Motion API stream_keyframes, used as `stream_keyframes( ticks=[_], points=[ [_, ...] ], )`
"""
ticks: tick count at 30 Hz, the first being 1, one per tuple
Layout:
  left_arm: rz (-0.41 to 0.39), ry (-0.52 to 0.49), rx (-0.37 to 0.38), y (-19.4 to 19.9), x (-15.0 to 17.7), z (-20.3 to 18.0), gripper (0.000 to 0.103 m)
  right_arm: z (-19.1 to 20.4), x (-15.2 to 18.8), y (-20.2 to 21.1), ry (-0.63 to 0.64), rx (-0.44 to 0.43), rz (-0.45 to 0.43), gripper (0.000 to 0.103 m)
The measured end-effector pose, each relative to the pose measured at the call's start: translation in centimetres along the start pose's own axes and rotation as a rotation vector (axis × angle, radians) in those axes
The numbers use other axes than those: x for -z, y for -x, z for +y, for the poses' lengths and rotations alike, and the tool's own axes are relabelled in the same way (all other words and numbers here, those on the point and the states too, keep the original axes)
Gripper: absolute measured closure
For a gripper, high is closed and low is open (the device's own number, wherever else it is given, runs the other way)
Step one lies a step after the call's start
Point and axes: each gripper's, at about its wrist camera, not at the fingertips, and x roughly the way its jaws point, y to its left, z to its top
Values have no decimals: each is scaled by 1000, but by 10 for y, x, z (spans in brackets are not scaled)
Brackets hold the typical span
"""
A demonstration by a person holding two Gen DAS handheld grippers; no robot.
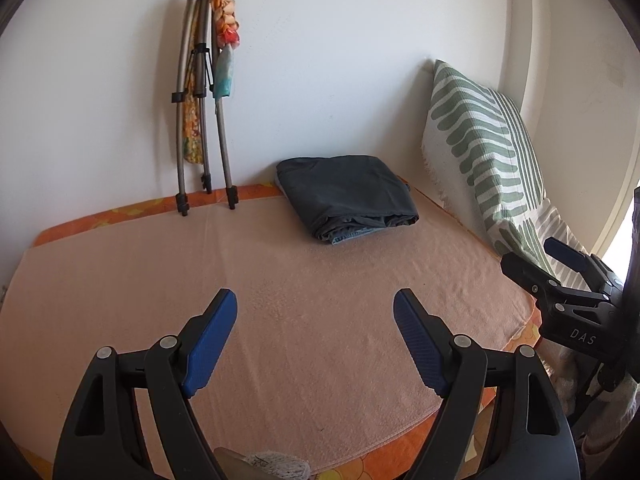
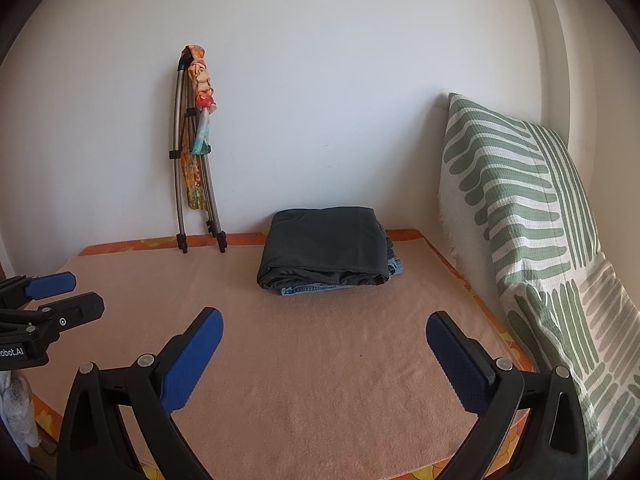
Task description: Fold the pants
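Note:
Dark grey pants (image 1: 346, 192) (image 2: 324, 242) lie folded in a neat stack at the far side of the pink towel (image 1: 280, 320) (image 2: 320, 360), with a strip of light blue denim showing under the front edge. My left gripper (image 1: 315, 316) hangs open over the near part of the towel, nothing between its blue pads. My right gripper (image 2: 324, 336) is open wide, also with nothing in it, well short of the stack. Each gripper shows at the edge of the other's view: the right one (image 1: 560, 272), the left one (image 2: 52, 296).
A folded tripod (image 1: 200, 120) (image 2: 192, 168) with colourful cloth tied to it leans on the white wall at the back left. A green-and-white patterned cushion (image 1: 488, 152) (image 2: 532, 240) stands along the right side. The towel covers an orange flowered mattress (image 1: 248, 192).

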Motion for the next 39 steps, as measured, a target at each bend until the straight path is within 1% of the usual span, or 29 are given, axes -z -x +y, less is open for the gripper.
stream_keyframes(
  ticks=[5,8,10,13,16,20,25,39],
  points=[
    [6,-18,-23,1,10,2,22,-3,11,-10,-37,-1,17,0],
    [20,-18,-14,1,16,1,22,-2,14,-12,-49,-10,32,0],
    [21,-28,-18,2,19,-2,22,0,15,-11,-54,-19,29,0],
    [29,-40,-19,0,22,-4,22,5,13,-7,-35,1,3,0],
    [36,-31,-4,0,22,-5,22,9,12,-4,-26,10,-13,0],
    [18,-45,-17,4,23,-7,22,10,14,-7,-32,6,0,0],
    [21,-34,-14,5,23,-5,22,8,17,-13,-38,1,21,0],
    [24,-29,2,6,23,-8,22,5,17,-14,-53,5,22,0]
  ],
)
